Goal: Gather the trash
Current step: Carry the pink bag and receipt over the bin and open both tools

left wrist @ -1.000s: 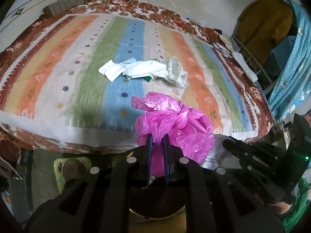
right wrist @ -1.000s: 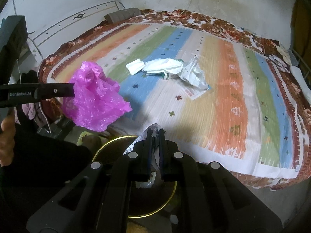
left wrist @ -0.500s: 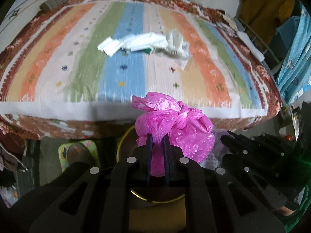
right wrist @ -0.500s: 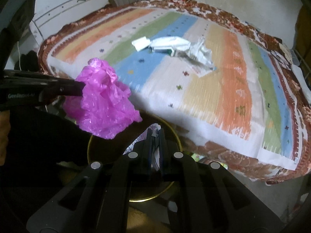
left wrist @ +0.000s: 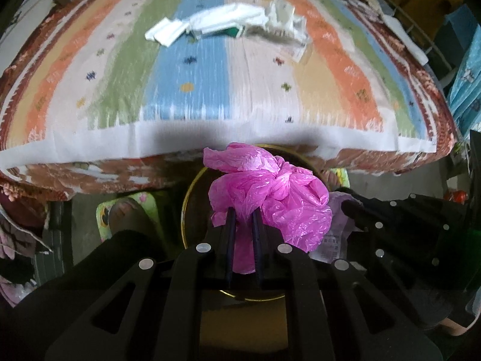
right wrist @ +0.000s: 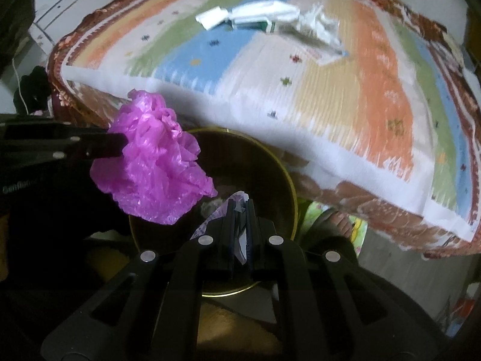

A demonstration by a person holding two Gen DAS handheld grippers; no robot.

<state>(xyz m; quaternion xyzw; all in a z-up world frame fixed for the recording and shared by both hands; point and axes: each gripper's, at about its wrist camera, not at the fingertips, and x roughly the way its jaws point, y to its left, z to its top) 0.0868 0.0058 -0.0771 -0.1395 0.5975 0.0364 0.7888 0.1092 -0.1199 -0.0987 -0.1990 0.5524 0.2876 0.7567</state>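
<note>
My left gripper (left wrist: 243, 213) is shut on a crumpled pink plastic bag (left wrist: 270, 192) and holds it over the open dark bin with a gold rim (left wrist: 186, 198). The bag also shows in the right wrist view (right wrist: 156, 159), above the bin (right wrist: 291, 192). My right gripper (right wrist: 239, 206) is shut on a pale printed wrapper (right wrist: 216, 219), also over the bin; the wrapper shows at the right in the left wrist view (left wrist: 336, 237). White papers and a green-and-white packet (left wrist: 228, 24) lie on the striped bed (left wrist: 90, 147), also in the right wrist view (right wrist: 264, 21).
The bin stands on the floor against the bed's near edge (right wrist: 345, 162). A patterned slipper (left wrist: 126, 213) lies on the floor left of the bin. Clothes and a blue cloth (left wrist: 463, 78) hang at the right. A white wall panel (right wrist: 60, 6) is at the left.
Both grippers have pulled back from the bed and dropped lower, so the pink bag and the wrapper now hang over the bin. Both grips stay shut.
</note>
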